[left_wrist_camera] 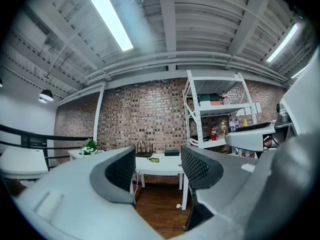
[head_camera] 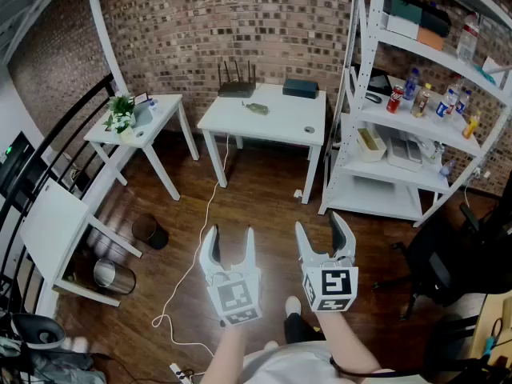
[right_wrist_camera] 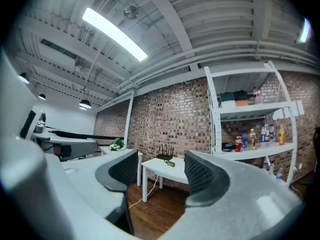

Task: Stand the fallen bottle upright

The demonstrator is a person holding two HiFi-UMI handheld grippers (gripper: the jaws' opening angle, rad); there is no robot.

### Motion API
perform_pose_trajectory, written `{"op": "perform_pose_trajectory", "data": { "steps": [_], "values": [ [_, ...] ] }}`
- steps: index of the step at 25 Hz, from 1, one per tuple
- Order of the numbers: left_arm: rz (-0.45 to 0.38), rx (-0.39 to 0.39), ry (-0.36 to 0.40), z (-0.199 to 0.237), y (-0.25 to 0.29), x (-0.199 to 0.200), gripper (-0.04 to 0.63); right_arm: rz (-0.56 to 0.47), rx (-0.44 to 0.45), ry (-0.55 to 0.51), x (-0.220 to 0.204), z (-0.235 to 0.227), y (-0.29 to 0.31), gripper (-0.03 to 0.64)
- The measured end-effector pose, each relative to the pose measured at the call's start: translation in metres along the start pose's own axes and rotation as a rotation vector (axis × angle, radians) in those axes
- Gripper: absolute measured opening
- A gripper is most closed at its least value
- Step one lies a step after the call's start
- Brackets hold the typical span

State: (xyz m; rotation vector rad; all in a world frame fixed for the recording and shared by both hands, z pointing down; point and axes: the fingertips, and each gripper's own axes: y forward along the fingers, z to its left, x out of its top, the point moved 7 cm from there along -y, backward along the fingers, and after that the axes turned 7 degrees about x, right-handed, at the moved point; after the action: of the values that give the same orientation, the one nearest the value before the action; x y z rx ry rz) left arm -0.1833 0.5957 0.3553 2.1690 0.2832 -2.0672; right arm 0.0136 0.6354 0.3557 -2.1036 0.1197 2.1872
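A small green bottle point(head_camera: 256, 109) lies on its side on the white table point(head_camera: 280, 130) by the brick wall, far ahead of both grippers. It also shows as a small green bottle point(left_wrist_camera: 154, 160) in the left gripper view and a green bottle point(right_wrist_camera: 170, 163) in the right gripper view. My left gripper point(head_camera: 228, 243) and right gripper point(head_camera: 324, 232) are held level over the wooden floor, side by side, both open with nothing between their jaws.
A black router point(head_camera: 237, 88) and a dark box point(head_camera: 300, 88) sit on the same table. A second white table point(head_camera: 152, 122) with a plant point(head_camera: 121, 112) stands at left. A white shelf rack point(head_camera: 416, 102) with bottles stands at right. Bins point(head_camera: 150, 231) and a cable point(head_camera: 192, 262) are on the floor.
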Motion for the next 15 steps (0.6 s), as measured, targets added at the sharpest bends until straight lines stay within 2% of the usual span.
{"op": "perform_pose_trajectory", "data": {
  "steps": [5, 10, 15],
  "values": [
    [0.004, 0.027, 0.014, -0.034, 0.073, 0.004, 0.298, 0.014, 0.096, 0.000, 0.004, -0.060, 0.073, 0.278],
    [-0.018, 0.062, 0.018, -0.039, 0.149, 0.015, 0.298, -0.017, 0.199, -0.043, 0.017, -0.082, 0.145, 0.278],
    [-0.003, 0.089, 0.004, -0.051, 0.208, -0.009, 0.298, 0.005, 0.215, -0.034, -0.011, -0.119, 0.200, 0.278]
  ]
}}
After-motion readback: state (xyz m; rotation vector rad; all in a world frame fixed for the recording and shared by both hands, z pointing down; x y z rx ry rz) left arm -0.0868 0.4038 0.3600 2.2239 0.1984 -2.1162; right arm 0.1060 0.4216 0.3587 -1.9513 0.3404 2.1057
